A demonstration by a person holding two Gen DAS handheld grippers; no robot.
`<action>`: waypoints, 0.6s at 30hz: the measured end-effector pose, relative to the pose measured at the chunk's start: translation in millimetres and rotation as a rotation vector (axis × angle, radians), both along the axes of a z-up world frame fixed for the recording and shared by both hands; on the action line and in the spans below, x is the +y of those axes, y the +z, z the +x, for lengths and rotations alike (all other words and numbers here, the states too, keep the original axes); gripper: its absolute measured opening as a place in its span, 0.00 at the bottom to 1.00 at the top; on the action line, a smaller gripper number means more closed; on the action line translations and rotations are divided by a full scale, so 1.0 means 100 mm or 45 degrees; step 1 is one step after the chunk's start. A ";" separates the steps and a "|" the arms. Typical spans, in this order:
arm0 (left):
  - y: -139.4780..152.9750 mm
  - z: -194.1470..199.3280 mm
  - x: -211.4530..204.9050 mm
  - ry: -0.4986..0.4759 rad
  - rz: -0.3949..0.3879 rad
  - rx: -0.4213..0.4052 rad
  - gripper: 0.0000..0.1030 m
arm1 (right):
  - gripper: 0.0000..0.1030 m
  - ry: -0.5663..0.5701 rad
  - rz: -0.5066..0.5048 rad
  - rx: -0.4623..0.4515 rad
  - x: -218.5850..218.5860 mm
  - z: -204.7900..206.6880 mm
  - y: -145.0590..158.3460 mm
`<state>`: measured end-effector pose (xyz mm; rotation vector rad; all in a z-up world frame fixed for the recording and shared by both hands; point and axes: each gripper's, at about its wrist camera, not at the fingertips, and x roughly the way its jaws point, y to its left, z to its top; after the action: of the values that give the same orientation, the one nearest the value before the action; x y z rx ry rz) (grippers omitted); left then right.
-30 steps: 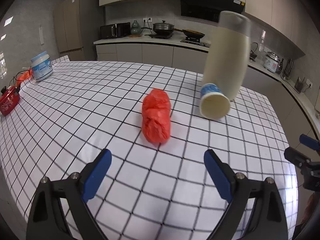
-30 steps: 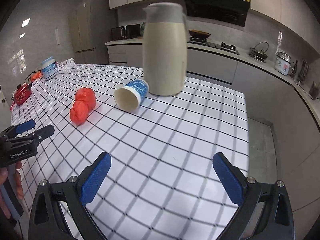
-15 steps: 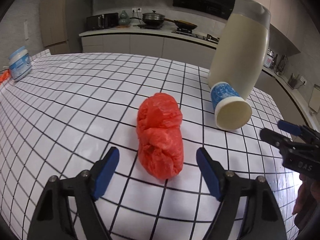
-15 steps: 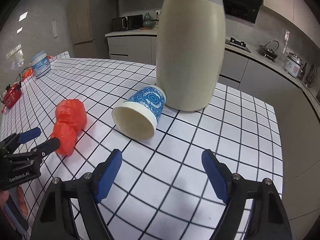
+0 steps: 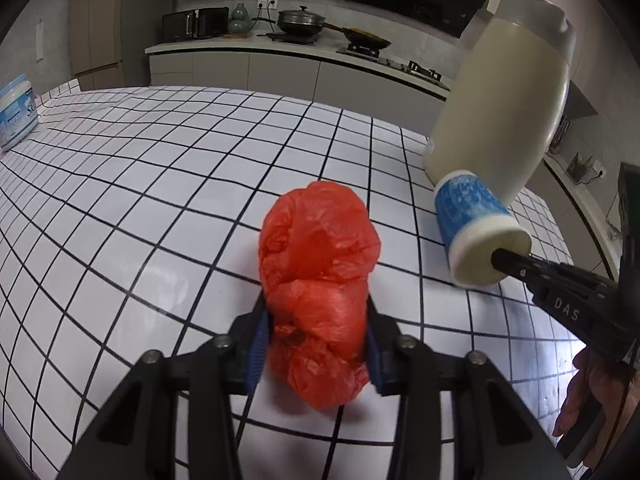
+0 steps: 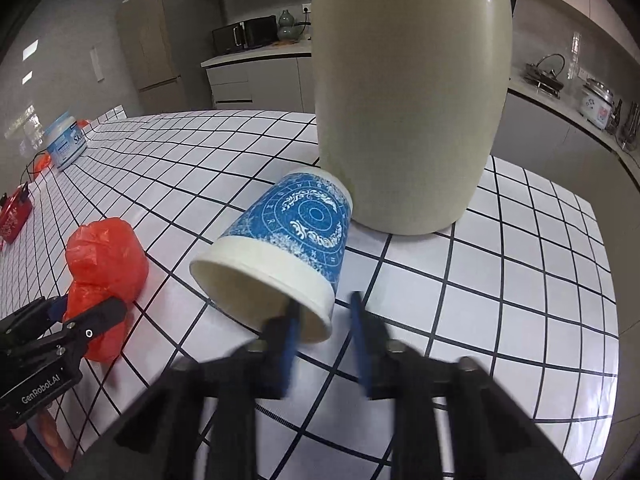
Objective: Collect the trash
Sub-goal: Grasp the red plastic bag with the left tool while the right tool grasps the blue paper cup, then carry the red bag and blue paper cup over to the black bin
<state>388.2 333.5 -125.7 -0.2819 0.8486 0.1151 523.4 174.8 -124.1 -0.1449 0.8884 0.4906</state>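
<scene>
Working both grippers on the checked table point(image 5: 160, 168), I had the left gripper point(image 5: 316, 344) closing on the crumpled red plastic bag point(image 5: 320, 276). Its blue pads point(image 5: 259, 344) sat against both sides of the bag's near end, the bag bulging out above and below them. The rest of the bag lay on the table, pointing away from the camera. In the right wrist view the same bag point(image 6: 104, 268) showed at the left, with the left gripper's black fingers around its near end.

The right gripper point(image 6: 324, 340) was blurred; its jaws stood narrow, nearly together. One finger point(image 6: 290, 332) reached into the mouth of the paper cup point(image 6: 288, 248), the other sat outside its rim, so the cup's wall was between them. I could not tell for sure from the blur whether the pads pressed the rim. The cup, blue-patterned with a white rim, lay on its side with its base touching the tall cream jug point(image 6: 408, 96), mouth facing the camera.

A blue-and-white tub point(image 6: 66, 146) stood far off at the table's left end, well apart from bag and cup. Part of a hand point(image 5: 588, 392) showed at the right edge of the left view.
</scene>
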 end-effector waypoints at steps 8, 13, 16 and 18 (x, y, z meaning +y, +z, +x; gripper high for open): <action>0.15 -0.05 -0.13 -0.034 0.030 -0.055 0.31 | 0.04 0.015 0.040 -0.010 -0.14 -0.17 0.11; 0.27 -0.15 -0.30 -0.065 0.044 -0.075 0.30 | 0.04 0.026 0.068 -0.033 -0.29 -0.38 0.25; 0.34 -0.23 -0.43 -0.082 0.055 -0.085 0.30 | 0.04 0.023 0.076 -0.048 -0.41 -0.52 0.34; 0.40 -0.31 -0.52 -0.095 0.062 -0.094 0.30 | 0.04 0.010 0.076 -0.051 -0.53 -0.61 0.37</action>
<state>357.2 281.1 -86.1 -0.2076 0.7808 0.0554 462.2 122.1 -86.7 -0.1033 0.8331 0.5198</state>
